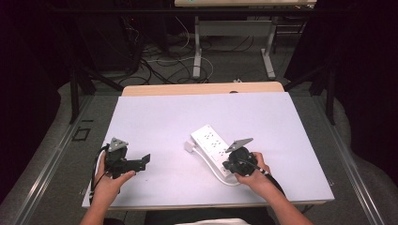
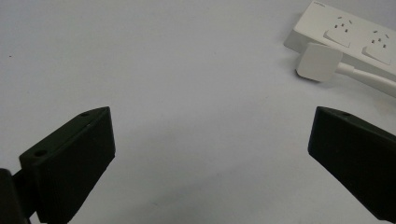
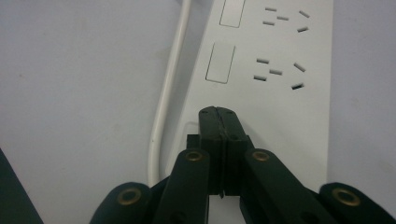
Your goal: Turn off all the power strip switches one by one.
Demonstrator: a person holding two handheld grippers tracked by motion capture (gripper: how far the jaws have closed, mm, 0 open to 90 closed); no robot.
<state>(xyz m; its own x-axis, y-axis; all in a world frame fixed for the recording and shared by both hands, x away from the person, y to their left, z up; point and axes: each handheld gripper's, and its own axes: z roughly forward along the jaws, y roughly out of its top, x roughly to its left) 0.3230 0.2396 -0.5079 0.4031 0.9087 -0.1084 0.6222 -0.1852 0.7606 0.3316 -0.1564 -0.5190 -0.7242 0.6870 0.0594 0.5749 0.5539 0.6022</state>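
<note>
Power strip (image 1: 210,140) lies mid-table (image 1: 155,117), cord (image 3: 168,88) alongside. Right gripper (image 3: 219,116): jaws pressed together, empty, tips over strip's near end. Left gripper (image 2: 210,154): jaws wide apart, empty, well left of strip.

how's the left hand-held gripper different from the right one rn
The left hand-held gripper has its jaws spread wide; the right hand-held gripper has its jaws pressed together. The left is over bare table, apart from the power strip; the right's tips are over the strip. Both are black and hand-held.
</note>
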